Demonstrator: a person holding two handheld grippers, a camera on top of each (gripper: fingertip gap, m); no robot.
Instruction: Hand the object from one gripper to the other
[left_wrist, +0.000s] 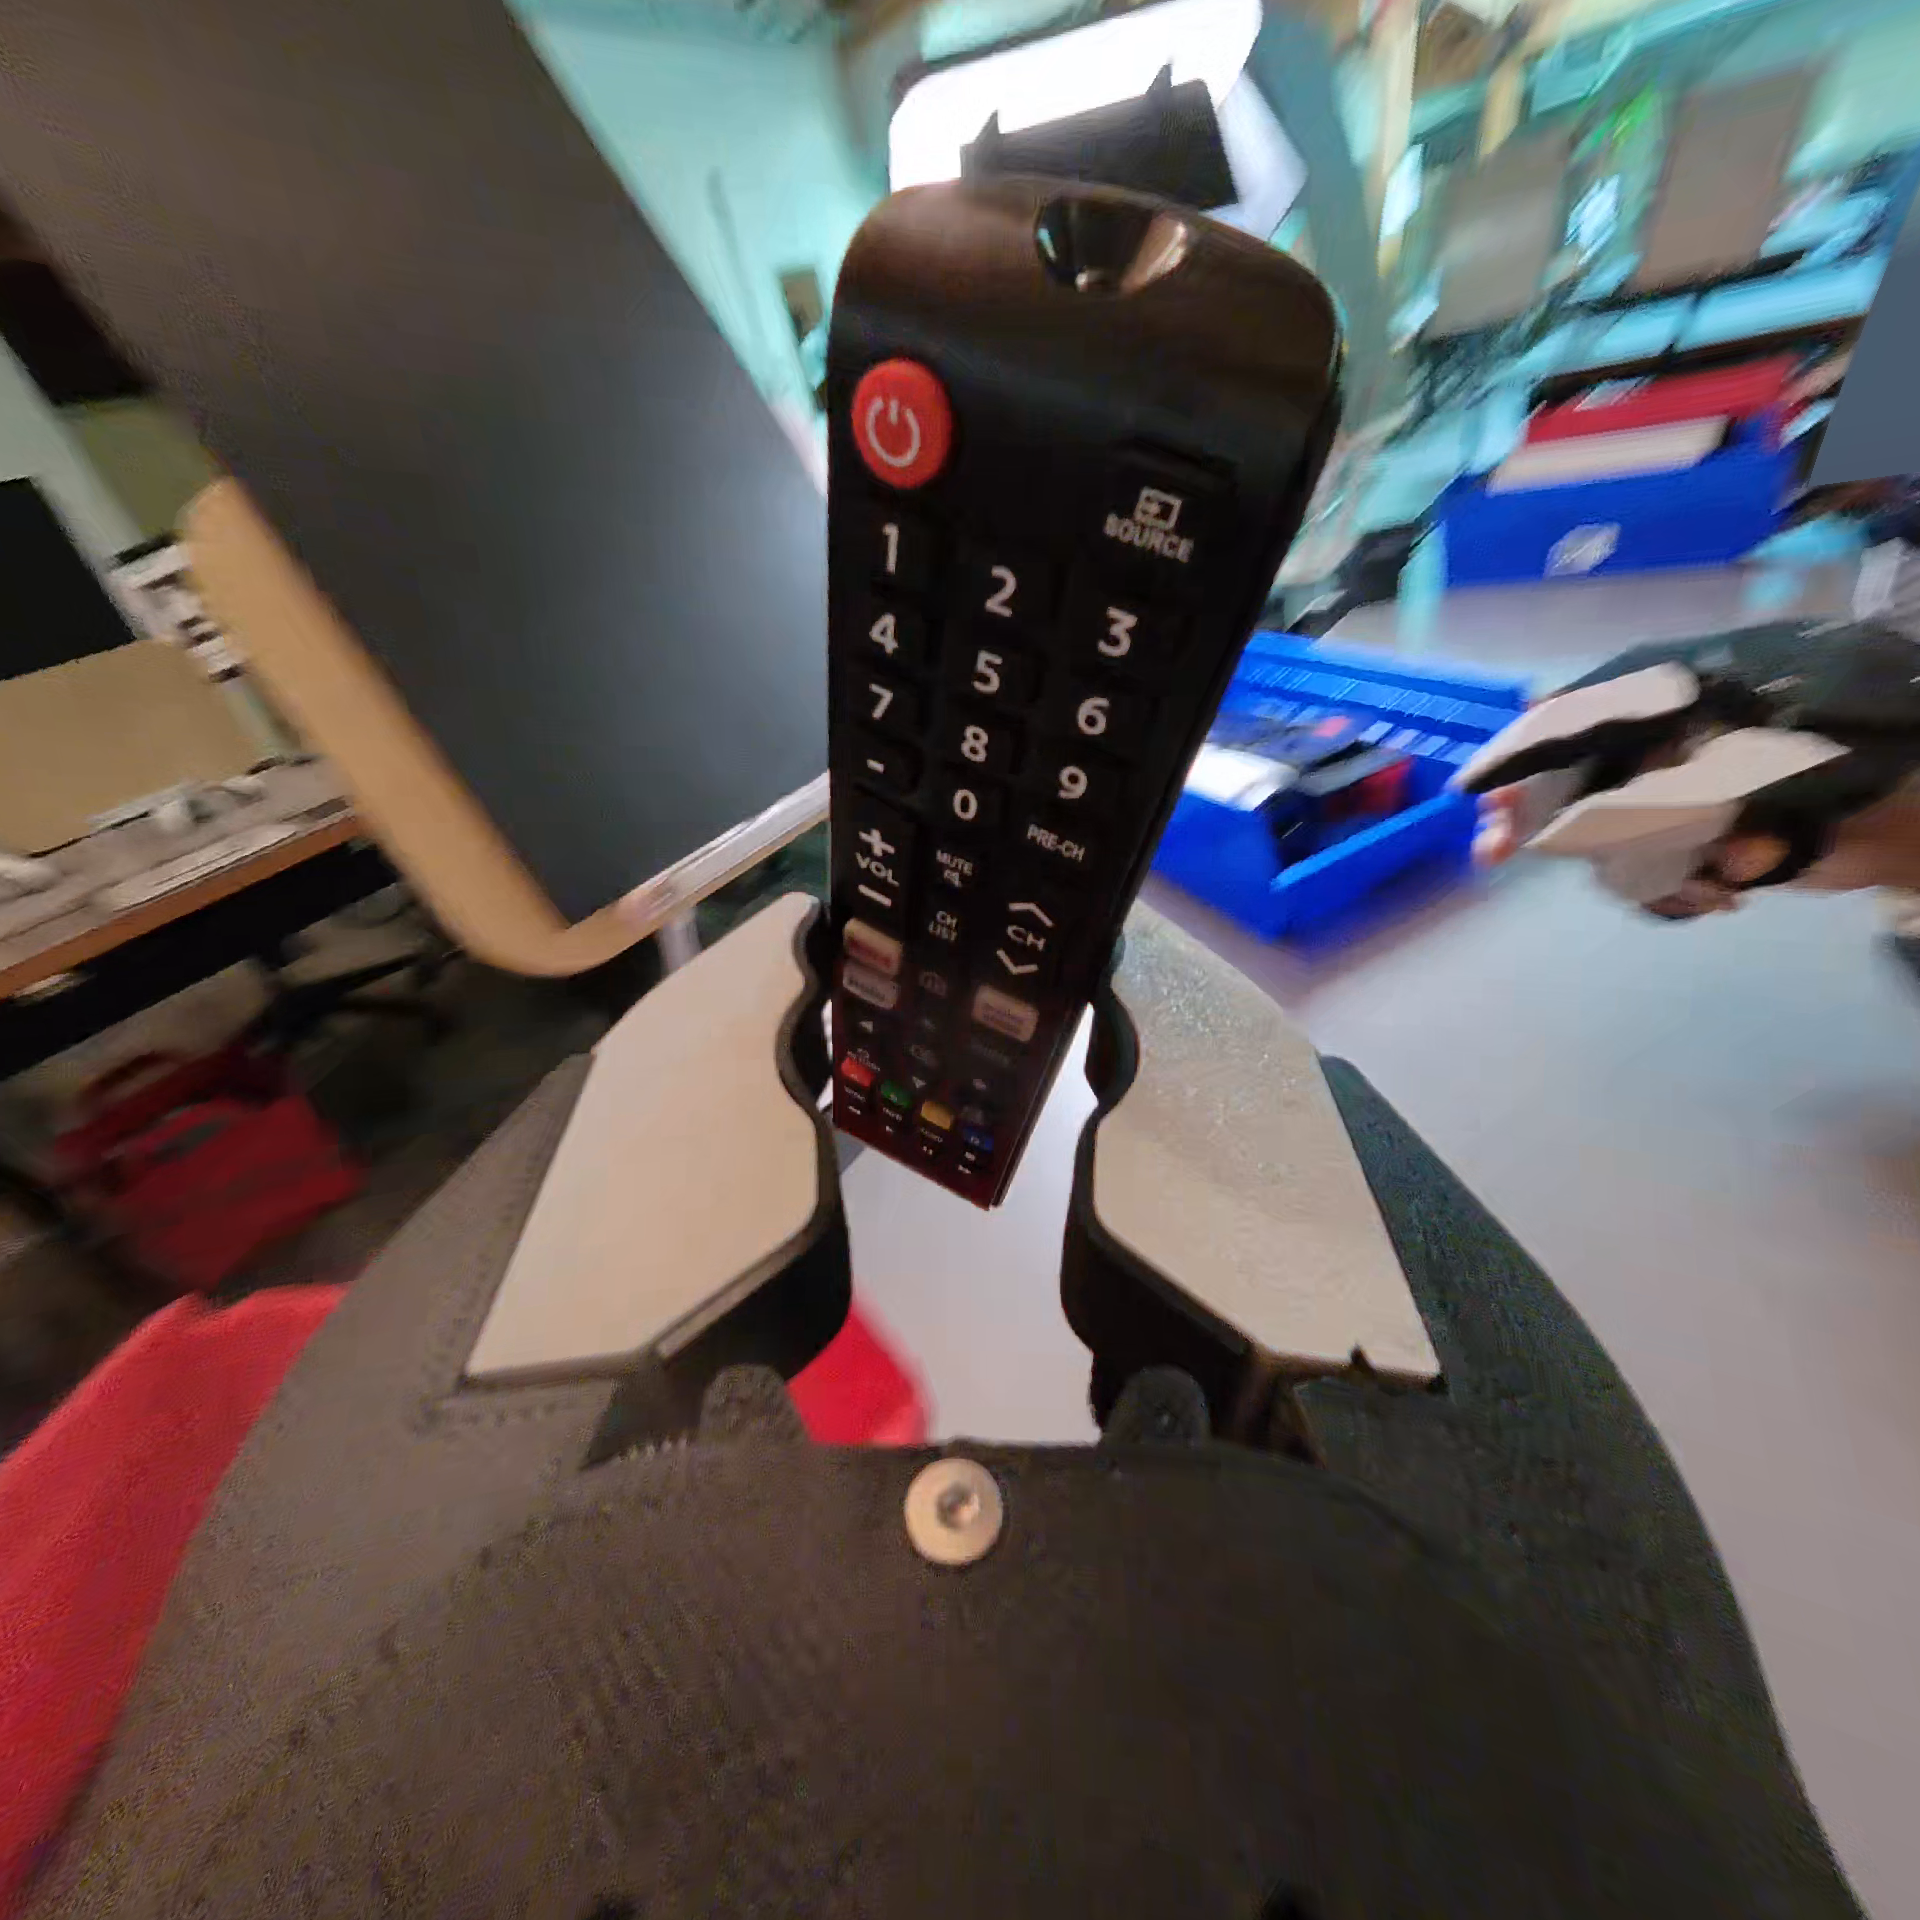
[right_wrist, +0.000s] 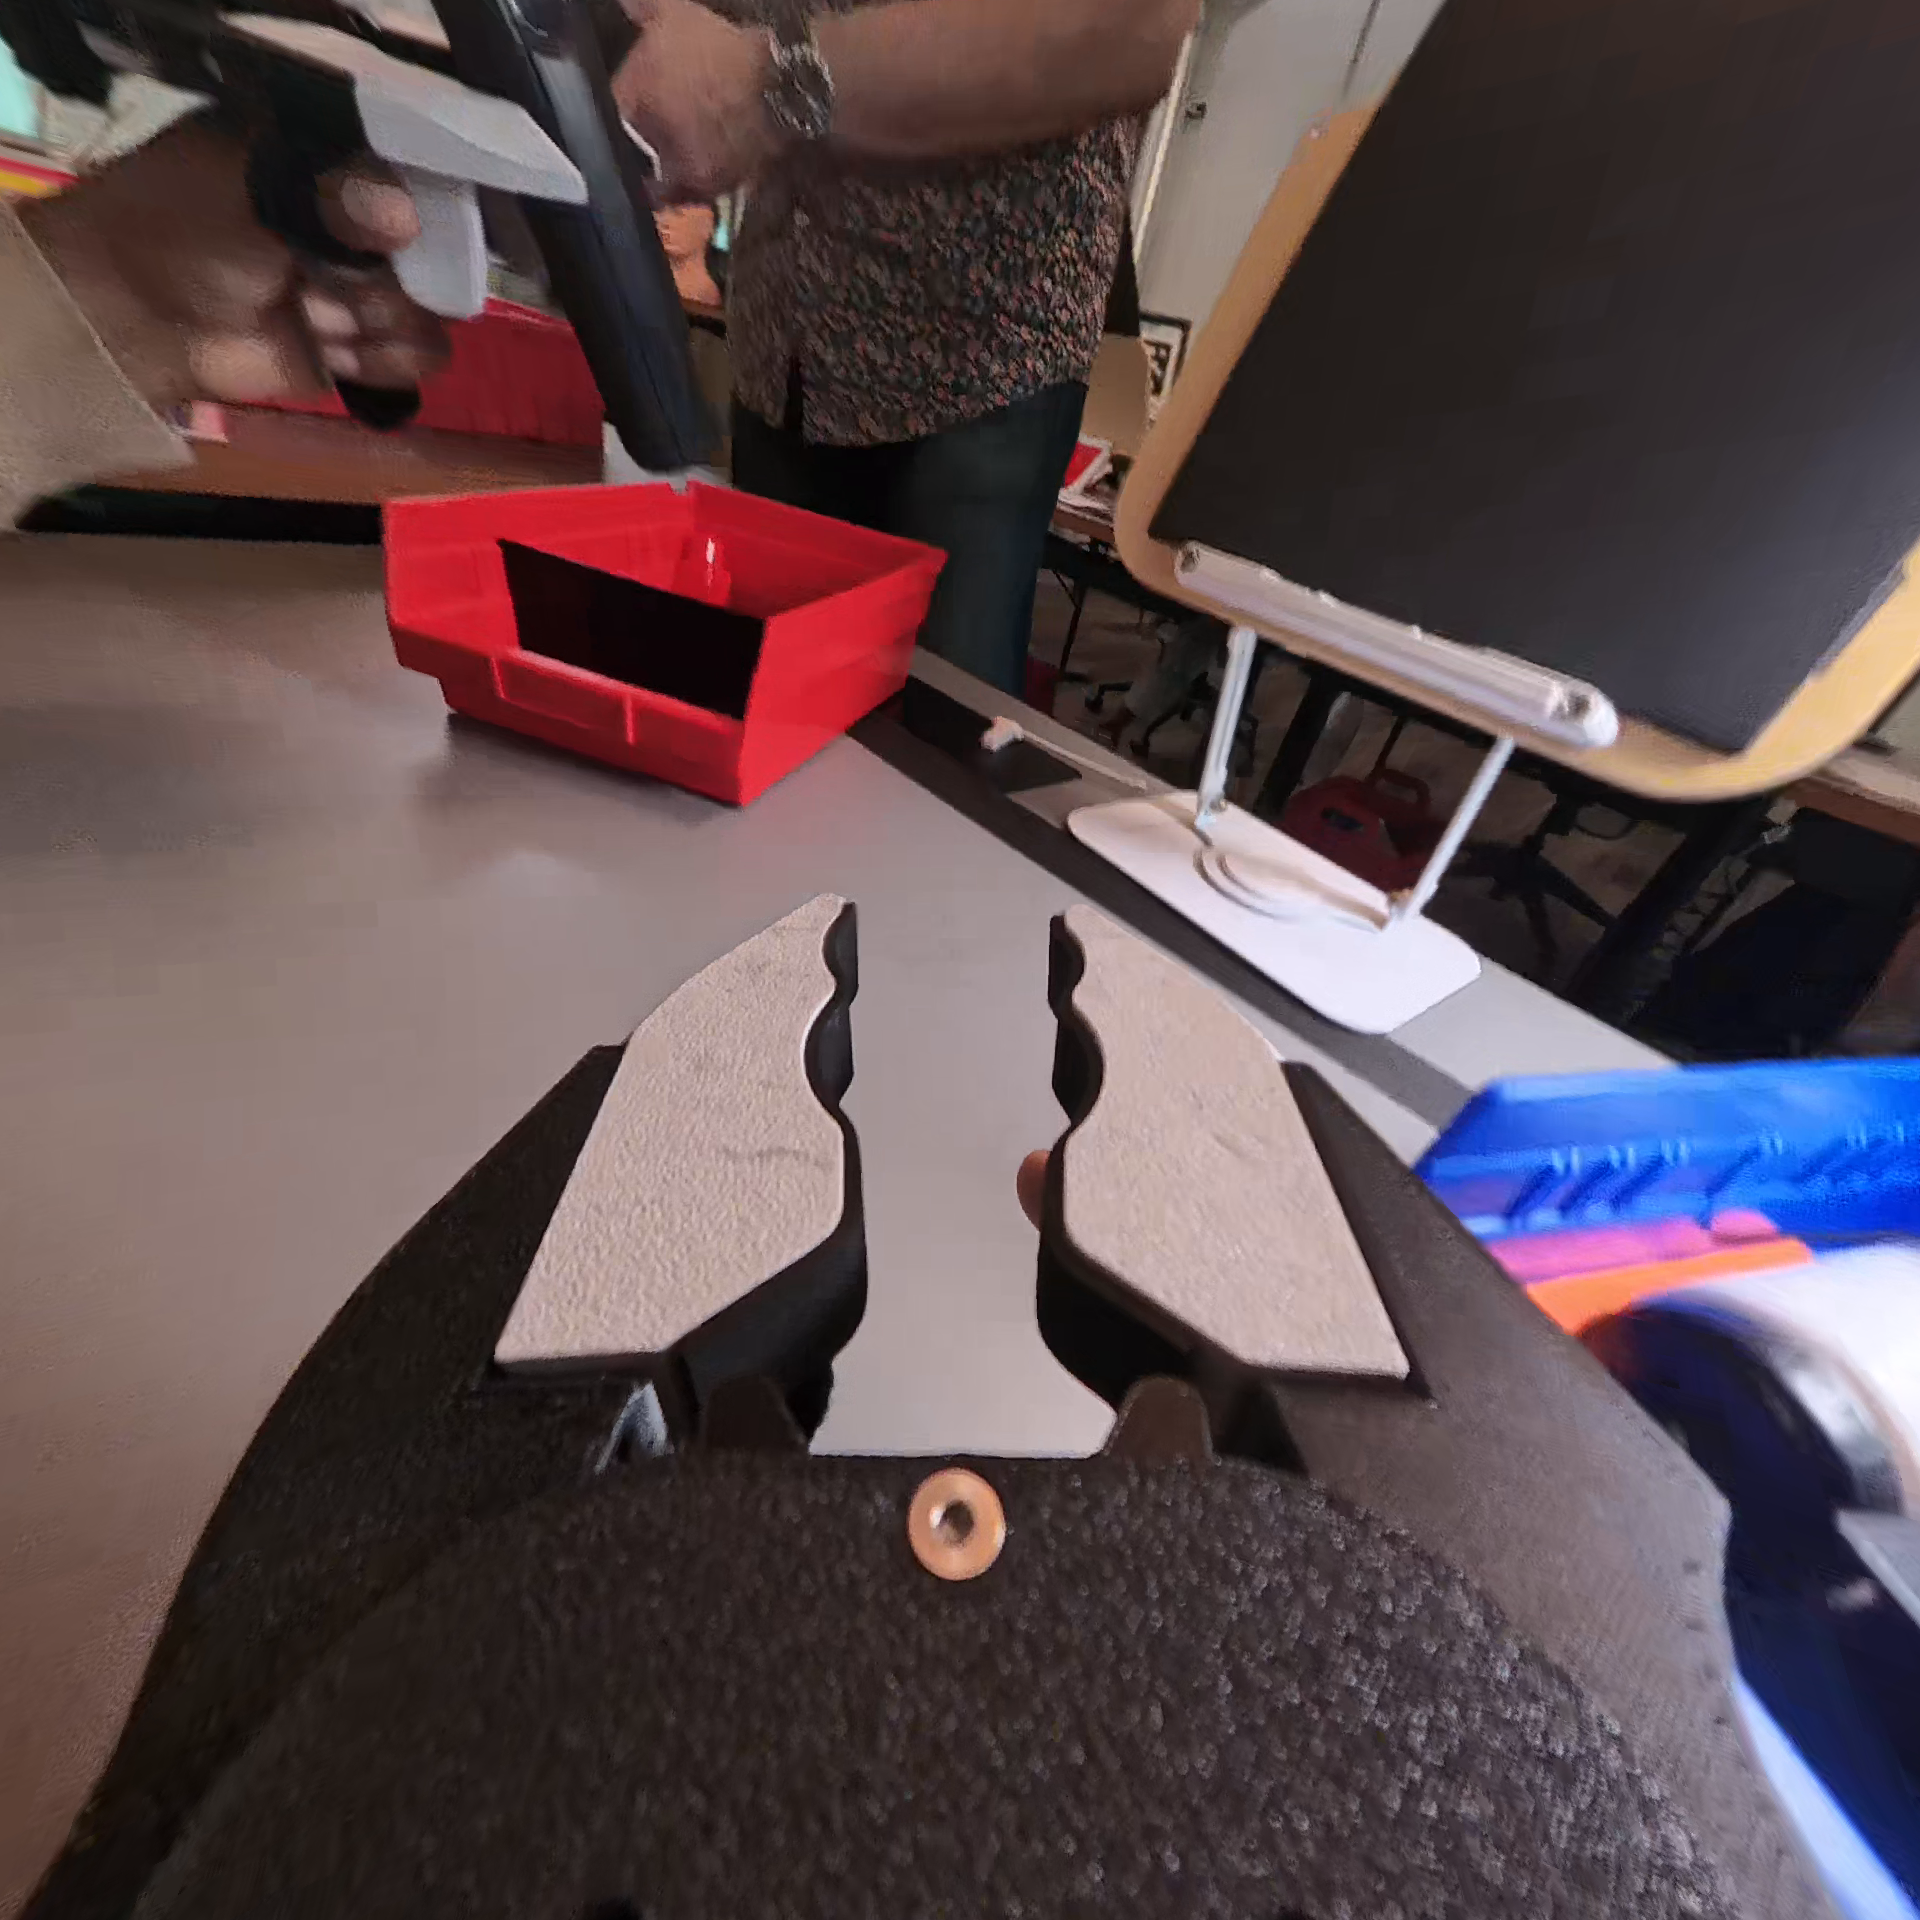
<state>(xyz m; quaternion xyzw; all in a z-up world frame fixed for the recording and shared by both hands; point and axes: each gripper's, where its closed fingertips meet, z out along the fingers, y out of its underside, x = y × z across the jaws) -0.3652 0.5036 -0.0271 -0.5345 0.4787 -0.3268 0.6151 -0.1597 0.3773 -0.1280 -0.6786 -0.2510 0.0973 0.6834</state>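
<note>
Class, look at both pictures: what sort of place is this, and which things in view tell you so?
Probably a workshop or lab room, not a home. A grey work table holds a red storage bin and a blue bin, and cluttered shelves and desks fill the background.

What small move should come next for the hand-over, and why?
Probably bring the right claw toward the free upper end of the remote. The left claw grips only its lower end, and the right one is open, empty and apart from it above the table.
</note>
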